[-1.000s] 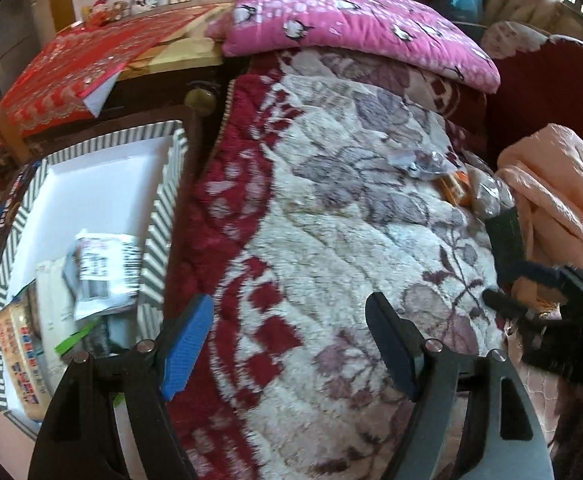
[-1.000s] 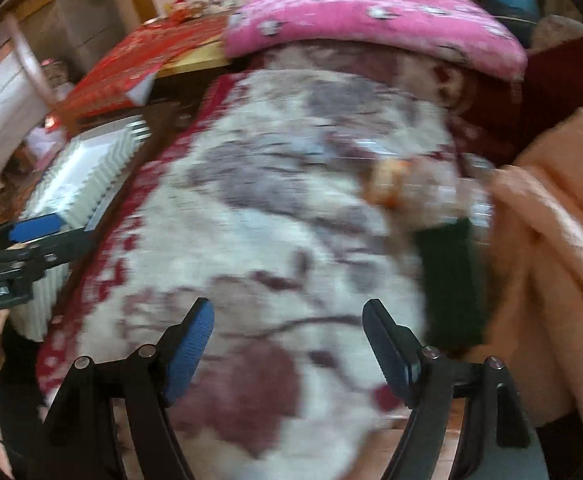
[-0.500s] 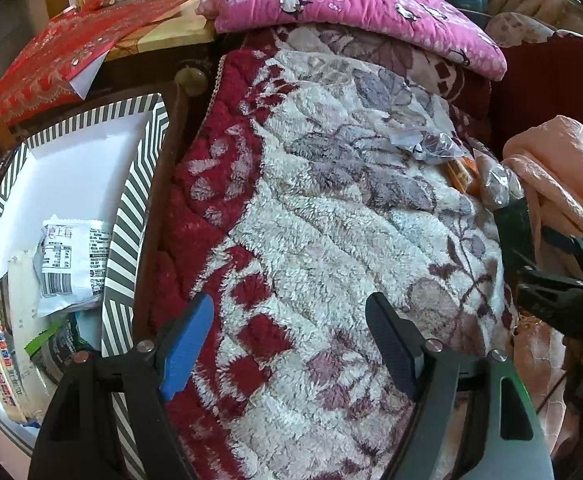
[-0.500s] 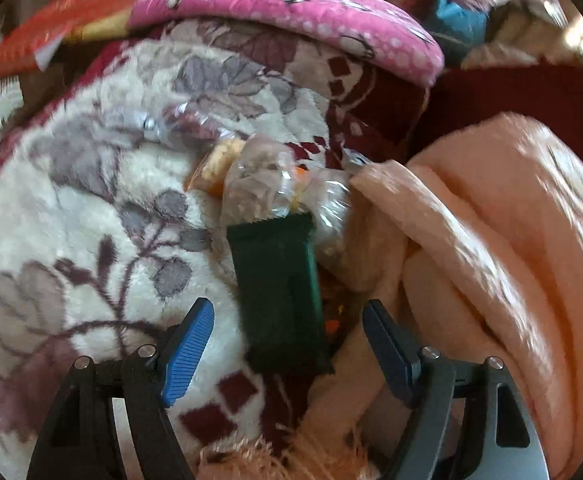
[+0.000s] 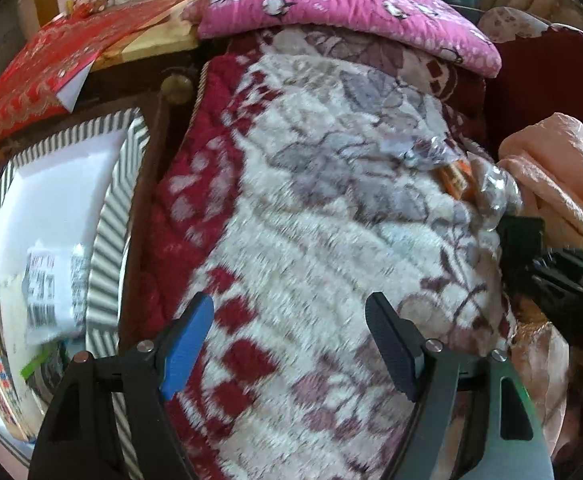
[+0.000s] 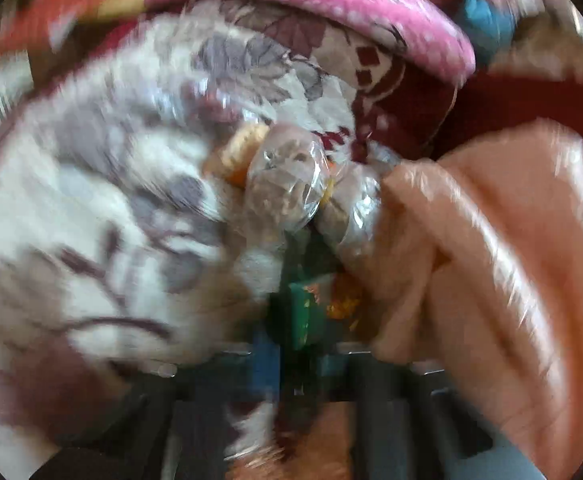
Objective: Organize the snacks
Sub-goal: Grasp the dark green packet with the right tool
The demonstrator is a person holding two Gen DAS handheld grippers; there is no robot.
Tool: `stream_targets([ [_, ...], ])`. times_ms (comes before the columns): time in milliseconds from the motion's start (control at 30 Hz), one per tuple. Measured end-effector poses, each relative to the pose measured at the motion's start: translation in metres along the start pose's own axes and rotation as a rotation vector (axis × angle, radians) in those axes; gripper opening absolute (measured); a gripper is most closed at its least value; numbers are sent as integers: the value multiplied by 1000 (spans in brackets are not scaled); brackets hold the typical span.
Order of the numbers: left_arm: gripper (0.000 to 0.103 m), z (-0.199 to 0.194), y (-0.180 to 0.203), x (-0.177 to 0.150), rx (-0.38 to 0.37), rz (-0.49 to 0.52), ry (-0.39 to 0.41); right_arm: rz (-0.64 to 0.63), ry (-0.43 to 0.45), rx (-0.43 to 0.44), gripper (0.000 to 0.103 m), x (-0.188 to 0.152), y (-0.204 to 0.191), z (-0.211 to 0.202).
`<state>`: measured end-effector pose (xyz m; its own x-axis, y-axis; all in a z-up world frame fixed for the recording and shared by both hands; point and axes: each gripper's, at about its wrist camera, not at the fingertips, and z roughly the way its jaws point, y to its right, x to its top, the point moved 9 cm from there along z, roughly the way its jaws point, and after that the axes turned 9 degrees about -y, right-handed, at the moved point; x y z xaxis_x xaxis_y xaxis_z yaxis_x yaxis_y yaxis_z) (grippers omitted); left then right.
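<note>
My right gripper [image 6: 299, 356] is shut on a dark green snack packet [image 6: 305, 312], which stands edge-up between the blue pad and the other finger; the view is blurred. Just beyond it lie clear-wrapped snacks [image 6: 287, 184] and an orange-wrapped one [image 6: 239, 148], on the floral blanket [image 6: 111, 200]. In the left wrist view my left gripper [image 5: 287, 312] hangs open and empty over the blanket [image 5: 311, 240]. The snack pile [image 5: 455, 176] and the green packet [image 5: 519, 236] are at its right. A striped box [image 5: 119, 208] at the left holds a white packet [image 5: 51, 292] and other packs.
A folded peach blanket [image 6: 491, 260] presses against the snack pile on the right. A pink pillow [image 5: 343, 4] lies across the far end of the bed. A red cloth [image 5: 51, 72] covers a table behind the box. A dark wooden rail [image 5: 147, 200] separates box and bed.
My right gripper swung from the middle of the blanket to the snack pile, dropped over the green packet and closed on it. The left gripper drifted slightly and stayed open.
</note>
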<state>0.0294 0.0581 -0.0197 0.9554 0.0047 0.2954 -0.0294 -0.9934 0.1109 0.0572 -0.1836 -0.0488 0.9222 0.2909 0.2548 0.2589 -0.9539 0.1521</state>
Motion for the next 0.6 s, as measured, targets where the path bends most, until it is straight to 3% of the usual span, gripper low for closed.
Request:
stream_targets([
  [67,78,0,9,11,-12,13,9,68,-18,120,9,-6,5,-3],
  [300,78,5,42,48,-52,84,24,176,-14,320,9,-25,6,-15],
  [600,78,25,91,108,-129,187,48,146,-3,355,9,-23,-4,-19],
])
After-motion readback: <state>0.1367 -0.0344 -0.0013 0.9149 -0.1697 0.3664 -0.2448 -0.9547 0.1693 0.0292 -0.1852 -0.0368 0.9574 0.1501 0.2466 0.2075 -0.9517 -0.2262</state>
